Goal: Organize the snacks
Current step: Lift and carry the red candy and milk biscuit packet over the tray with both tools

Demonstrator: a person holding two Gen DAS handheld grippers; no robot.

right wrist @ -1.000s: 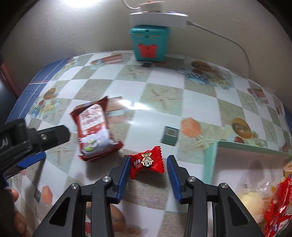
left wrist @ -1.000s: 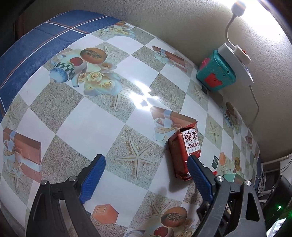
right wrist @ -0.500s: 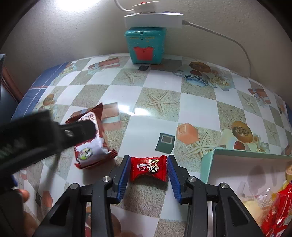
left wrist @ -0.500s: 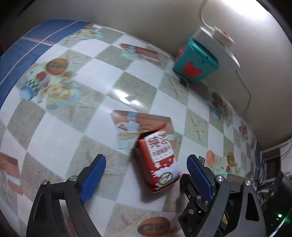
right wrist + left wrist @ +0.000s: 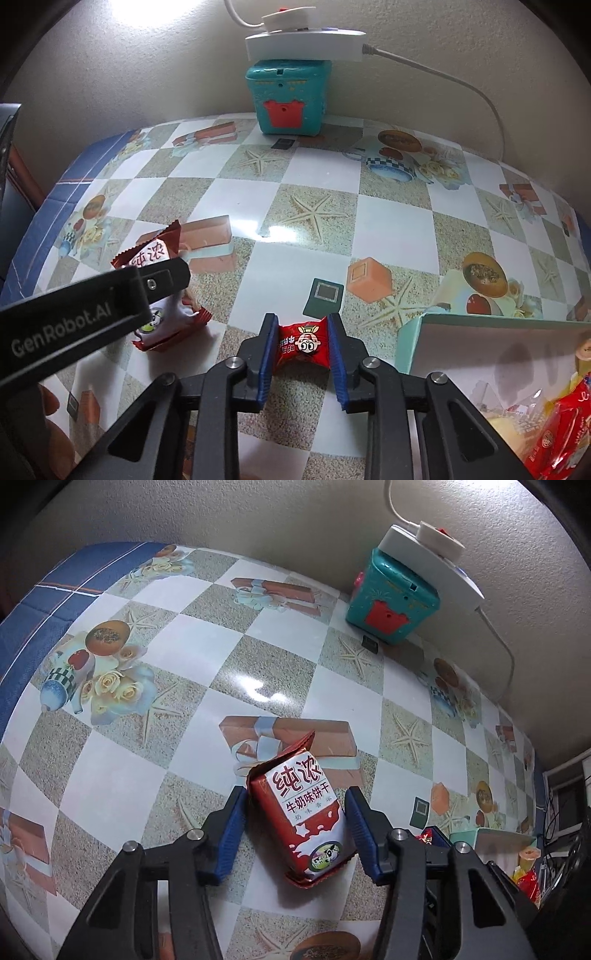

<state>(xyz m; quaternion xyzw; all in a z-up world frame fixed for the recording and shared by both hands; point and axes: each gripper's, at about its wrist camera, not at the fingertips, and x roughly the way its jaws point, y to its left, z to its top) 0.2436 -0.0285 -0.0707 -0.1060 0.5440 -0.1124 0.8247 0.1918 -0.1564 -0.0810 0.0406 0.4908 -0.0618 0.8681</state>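
Checkered tablecloth (image 5: pixel 258 657) bears one biscuit packet (image 5: pixel 306 812), one candy (image 5: pixel 303 341).

Biscuit packet (image 5: pixel 162 291) left of candy (image 5: pixel 303 341); tray (image 5: pixel 480 332) right

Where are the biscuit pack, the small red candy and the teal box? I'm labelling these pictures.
biscuit pack (image 5: pixel 304 812): left wrist view, on its white label.
red candy (image 5: pixel 303 341): right wrist view, on the printed face.
teal box (image 5: pixel 286 98): right wrist view, on its front.
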